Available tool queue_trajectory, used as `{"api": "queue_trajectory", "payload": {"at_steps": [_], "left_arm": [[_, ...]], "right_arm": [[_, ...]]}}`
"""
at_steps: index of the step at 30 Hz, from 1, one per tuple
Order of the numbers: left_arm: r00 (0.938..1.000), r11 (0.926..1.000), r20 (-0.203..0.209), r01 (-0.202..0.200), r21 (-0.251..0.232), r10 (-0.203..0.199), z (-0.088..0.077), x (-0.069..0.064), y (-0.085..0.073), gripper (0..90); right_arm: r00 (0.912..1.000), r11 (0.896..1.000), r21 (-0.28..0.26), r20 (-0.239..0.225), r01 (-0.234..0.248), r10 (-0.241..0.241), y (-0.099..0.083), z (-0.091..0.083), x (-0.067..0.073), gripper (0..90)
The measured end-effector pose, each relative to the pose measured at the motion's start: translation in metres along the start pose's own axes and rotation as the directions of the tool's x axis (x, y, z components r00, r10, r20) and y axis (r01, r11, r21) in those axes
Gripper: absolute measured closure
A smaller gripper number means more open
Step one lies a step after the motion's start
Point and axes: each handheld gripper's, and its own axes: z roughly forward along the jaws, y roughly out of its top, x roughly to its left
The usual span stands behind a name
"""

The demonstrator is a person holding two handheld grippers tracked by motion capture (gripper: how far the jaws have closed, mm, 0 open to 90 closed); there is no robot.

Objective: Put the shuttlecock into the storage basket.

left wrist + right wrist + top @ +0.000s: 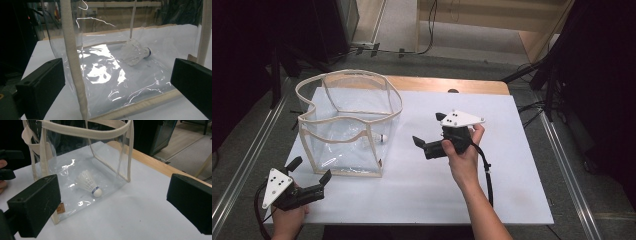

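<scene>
The white rectangular table top (492, 200) carries bare surface all around the right gripper (428, 129), from its body out to the near and right edges. A strip of tan wooden board (447, 84) shows along the far edge, beyond that gripper.

The clear plastic tote bag with cream fabric trim (343, 107) stands upright and open-topped, ahead of the right gripper's jaws and just apart from them. In the right gripper view its nearest trimmed corner seam rises between the jaws and the bag's floor. The left gripper (310, 169) sits at the near left corner of the table; the bag's near lower edge lies just beyond its jaw tips, and a vertical trim strip crosses its line of sight.

The white feathered shuttlecock with a blue-banded cork tip (89, 184) lies on its side on the bag's floor, behind the clear wall, ahead of both grippers.

Right gripper: jaws wide apart, nothing between them. Left gripper: jaws wide apart, gripping nothing.
</scene>
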Motion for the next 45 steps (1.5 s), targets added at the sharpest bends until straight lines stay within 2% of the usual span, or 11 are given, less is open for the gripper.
{"api": "queue_trajectory", "payload": {"at_steps": [12, 17, 22, 31, 45], "left_arm": [[1.0, 1.0, 0.0, 0.0, -0.002, 0.0, 0.0, 0.0, 0.0, 0.0], [1.0, 1.0, 0.0, 0.0, 0.0, 0.0, 0.0, 0.0, 0.0, 0.0], [1.0, 1.0, 0.003, -0.007, 0.001, 0.007, 0.0, 0.0, 0.0, 0.0], [1.0, 1.0, 0.001, -0.008, 0.004, 0.008, 0.0, -0.001, 0.0, 0.0], [1.0, 1.0, 0.002, -0.007, 0.004, 0.007, 0.0, -0.001, 0.0, 0.0]], "right_arm": [[0.9991, 0.999, 0.006, 0.017, -0.039, 0.039, -0.028, -0.008, -0.007, 0.0], [0.9991, 1.0, 0.004, 0.04, -0.018, 0.017, -0.039, -0.011, -0.01, 0.0], [0.9985, 0.999, -0.007, 0.044, -0.033, 0.033, -0.054, -0.015, -0.016, 0.0], [0.9982, 0.999, -0.009, 0.037, -0.048, 0.048, -0.069, -0.021, -0.021, 0.0], [0.9941, 0.996, 0.0, 0.068, -0.084, 0.084, -0.091, -0.036, -0.027, 0.0]]}}
